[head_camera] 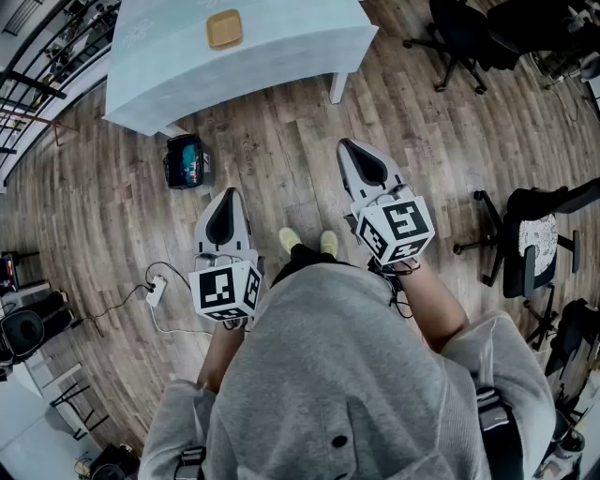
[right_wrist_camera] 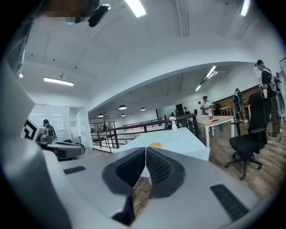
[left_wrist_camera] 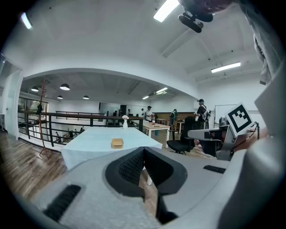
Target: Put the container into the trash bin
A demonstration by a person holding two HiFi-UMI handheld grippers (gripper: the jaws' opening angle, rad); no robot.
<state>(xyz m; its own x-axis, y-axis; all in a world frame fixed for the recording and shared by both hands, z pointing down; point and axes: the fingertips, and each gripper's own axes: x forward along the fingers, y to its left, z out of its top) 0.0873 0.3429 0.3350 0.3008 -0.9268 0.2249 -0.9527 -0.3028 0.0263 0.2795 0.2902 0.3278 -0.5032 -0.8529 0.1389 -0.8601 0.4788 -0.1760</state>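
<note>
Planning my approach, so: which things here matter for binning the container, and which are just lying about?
For the job: container on the table; trash bin on the floor; left tongs and right tongs, both shut, empty.
Lying about: power strip; office chairs; vase.

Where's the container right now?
In the head view the container lies on the pale blue table at top centre, nothing else near it. The trash bin stands on the floor just off the table's near left corner.
</note>
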